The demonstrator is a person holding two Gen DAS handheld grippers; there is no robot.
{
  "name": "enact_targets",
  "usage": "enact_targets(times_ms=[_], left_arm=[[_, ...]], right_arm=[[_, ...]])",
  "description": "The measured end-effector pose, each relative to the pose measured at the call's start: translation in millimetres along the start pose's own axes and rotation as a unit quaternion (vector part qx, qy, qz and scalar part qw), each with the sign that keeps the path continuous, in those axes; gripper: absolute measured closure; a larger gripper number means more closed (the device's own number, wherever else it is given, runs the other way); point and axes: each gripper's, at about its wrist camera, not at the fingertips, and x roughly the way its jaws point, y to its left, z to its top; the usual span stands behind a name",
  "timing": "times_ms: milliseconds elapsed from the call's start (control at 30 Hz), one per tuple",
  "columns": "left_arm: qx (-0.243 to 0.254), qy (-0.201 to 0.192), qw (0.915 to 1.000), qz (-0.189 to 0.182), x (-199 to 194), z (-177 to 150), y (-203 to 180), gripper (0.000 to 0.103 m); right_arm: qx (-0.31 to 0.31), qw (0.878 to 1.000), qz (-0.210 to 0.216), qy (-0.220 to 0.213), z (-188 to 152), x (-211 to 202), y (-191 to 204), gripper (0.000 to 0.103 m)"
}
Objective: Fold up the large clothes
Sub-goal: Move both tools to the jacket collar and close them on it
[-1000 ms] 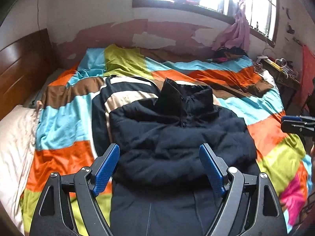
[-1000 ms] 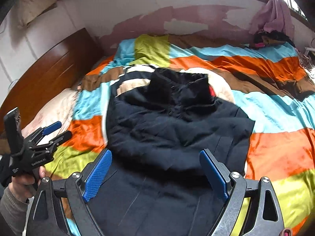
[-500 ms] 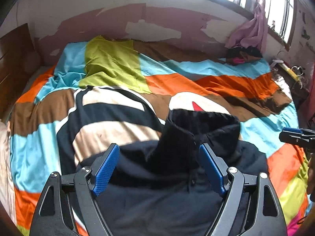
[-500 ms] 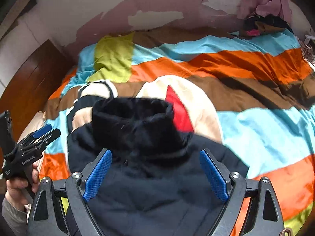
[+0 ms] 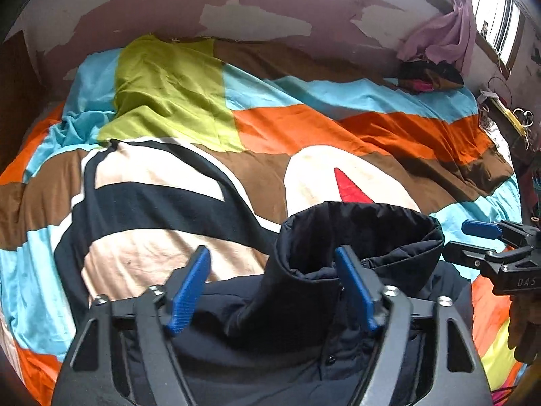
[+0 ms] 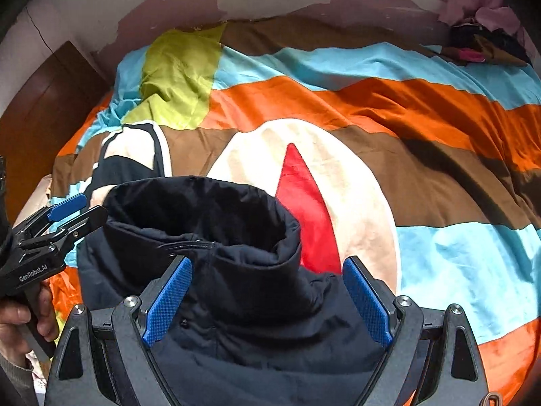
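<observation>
**Left wrist view: padded jacket lay collar-up, both grippers spread near the neck**

Left wrist view showed the dark jacket [image 5: 304, 308] lying on the striped quilt [image 5: 304, 128] of the bed, its tall collar [image 5: 358, 233] standing open like a tube. The left gripper [image 5: 274, 287] hung just above the jacket's shoulder, jaws wide apart and holding nothing; one blue pad [image 5: 355, 287] sat against the near side of the collar, though actual contact could not be told. The right gripper [image 6: 267, 301] was likewise spread, straddling the collar from its own side with nothing pinched.

The jacket looked quilted and puffy, so it would likely be soft, bulky and springy rather than heavy, with a smooth shell that could slide between pads. A thin pinch of outer fabric would probably slip or lift only one layer. The better hold seemed to be the thick seams: the collar base or the shoulder seams on each side, taken symmetrically by both grippers. The padding would probably resist a crease, so any fold might need pressing down. The collar would likely flop once moved.
</observation>
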Motion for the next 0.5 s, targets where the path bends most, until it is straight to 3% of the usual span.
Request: enact_targets(times_ms=[67,167,333,367,433,500], left_arm=[[0.003,0.011,0.9999,-0.001,9,1,-1,0.057],[0.002,0.023,0.9997,0.002,19,1,-3,0.063],[-0.002,0.029,0.9996,-0.003,27,2,-3,0.083],[0.002,0.029,0.9996,-0.001,27,1,-4,0.085],[0.013,0.025,0.9996,0.000,24,-1,-7,0.091],[0.020,0.017,0.9996,-0.004,18,-6,-8,0.092]], right_arm=[[0.002,1.000,0.001,0.004,1,5,-5,0.013],[0.015,1.000,0.001,0.008,3,14,-14,0.017],[0.029,0.999,0.014,0.012,8,23,-19,0.060],[0.027,0.999,0.017,0.014,8,25,-17,0.064],[0.015,1.000,0.016,0.019,7,29,-11,0.087],[0.000,1.000,0.011,0.009,3,25,-7,0.091]])
